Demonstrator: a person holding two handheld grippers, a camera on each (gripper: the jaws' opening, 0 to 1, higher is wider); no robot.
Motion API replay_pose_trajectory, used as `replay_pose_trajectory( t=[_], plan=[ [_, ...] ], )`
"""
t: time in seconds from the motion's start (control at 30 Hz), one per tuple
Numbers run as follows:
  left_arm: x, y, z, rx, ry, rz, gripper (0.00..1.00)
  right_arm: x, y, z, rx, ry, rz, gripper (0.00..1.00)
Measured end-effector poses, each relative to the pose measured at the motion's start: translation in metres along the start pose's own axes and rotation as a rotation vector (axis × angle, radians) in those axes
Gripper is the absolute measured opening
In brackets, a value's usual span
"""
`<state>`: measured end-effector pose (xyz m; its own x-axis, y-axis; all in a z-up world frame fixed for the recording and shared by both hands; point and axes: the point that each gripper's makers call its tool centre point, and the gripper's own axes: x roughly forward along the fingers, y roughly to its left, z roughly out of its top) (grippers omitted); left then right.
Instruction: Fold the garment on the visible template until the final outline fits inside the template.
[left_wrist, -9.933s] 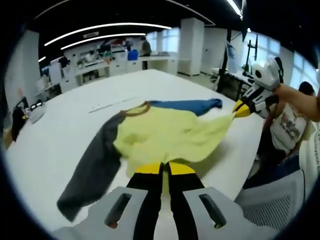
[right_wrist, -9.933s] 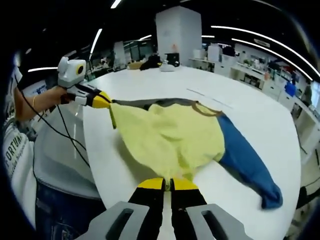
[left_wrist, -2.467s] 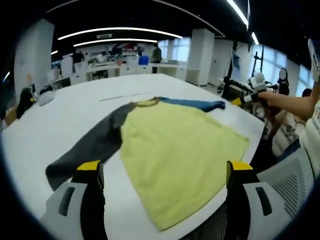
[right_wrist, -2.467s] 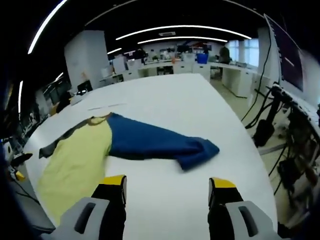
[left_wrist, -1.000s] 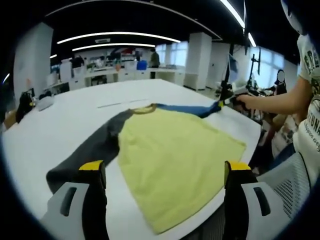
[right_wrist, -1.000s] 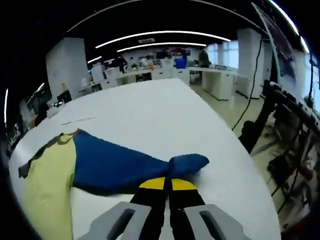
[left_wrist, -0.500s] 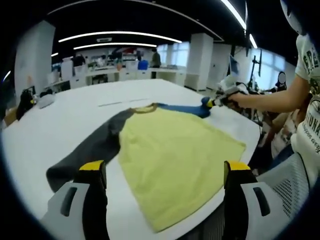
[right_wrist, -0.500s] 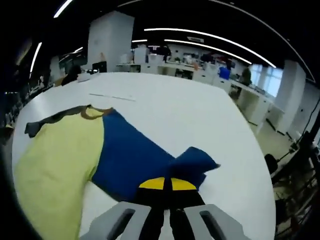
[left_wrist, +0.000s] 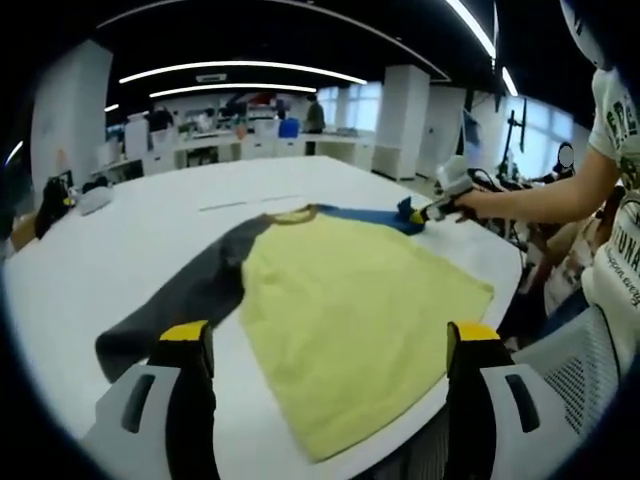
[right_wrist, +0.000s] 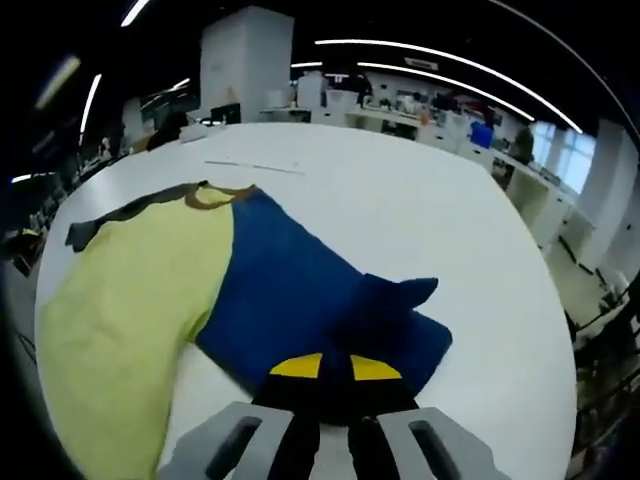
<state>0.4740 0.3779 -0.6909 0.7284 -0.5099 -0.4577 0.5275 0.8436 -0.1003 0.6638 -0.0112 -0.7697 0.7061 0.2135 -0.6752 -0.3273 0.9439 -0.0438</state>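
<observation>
One blue sleeve (right_wrist: 300, 290) of the garment (left_wrist: 350, 300) spread flat on the white table (left_wrist: 120, 230) is pinched by the right gripper (right_wrist: 335, 368), apparently to fold it inward, while the left gripper (left_wrist: 325, 340) hangs spread wide above the yellow body's near hem

Bright, even indoor light from long ceiling strips (left_wrist: 240, 72) — they curve into arcs under the strong fisheye bend. Daylight comes through far windows (left_wrist: 525, 125) on the right. The white table (right_wrist: 420, 220) glares mildly, with soft shadows beside the shirt (left_wrist: 350, 310). The right gripper view is smeared — its far desks are blurred
</observation>
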Motion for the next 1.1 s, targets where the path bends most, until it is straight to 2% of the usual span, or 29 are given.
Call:
replay_pose_trajectory(
  t=[0.1,0.3,0.4,0.6,0.73,0.77,0.9,1.1],
  plan=[
    [0.0,-0.001,0.0,0.001,-0.001,-0.001,0.94,-0.007,-0.002,0.007,-0.009,-0.019,0.005,0.12],
    [0.0,-0.001,-0.001,0.004,0.002,0.001,0.93,-0.018,-0.024,0.02,-0.026,-0.047,-0.024,0.19],
    [0.0,-0.001,-0.001,0.005,0.002,0.001,0.93,-0.016,-0.035,0.019,-0.028,-0.03,-0.033,0.23],
    [0.0,0.0,0.001,0.007,-0.002,0.004,0.93,-0.006,-0.041,0.012,-0.022,0.013,-0.015,0.26],
    [0.0,0.001,0.001,0.007,0.002,0.005,0.92,0.005,-0.045,0.004,0.014,0.045,0.012,0.26],
    [0.0,0.001,0.001,0.007,0.002,0.005,0.92,0.015,-0.053,0.003,0.02,0.052,0.019,0.26],
    [-0.001,0.001,0.002,0.006,0.0,0.01,0.92,0.018,-0.054,0.002,0.032,0.06,0.019,0.22],
    [-0.001,0.001,0.0,0.014,0.012,0.016,0.92,0.011,-0.056,0.007,0.018,0.053,-0.006,0.09]
  ],
)
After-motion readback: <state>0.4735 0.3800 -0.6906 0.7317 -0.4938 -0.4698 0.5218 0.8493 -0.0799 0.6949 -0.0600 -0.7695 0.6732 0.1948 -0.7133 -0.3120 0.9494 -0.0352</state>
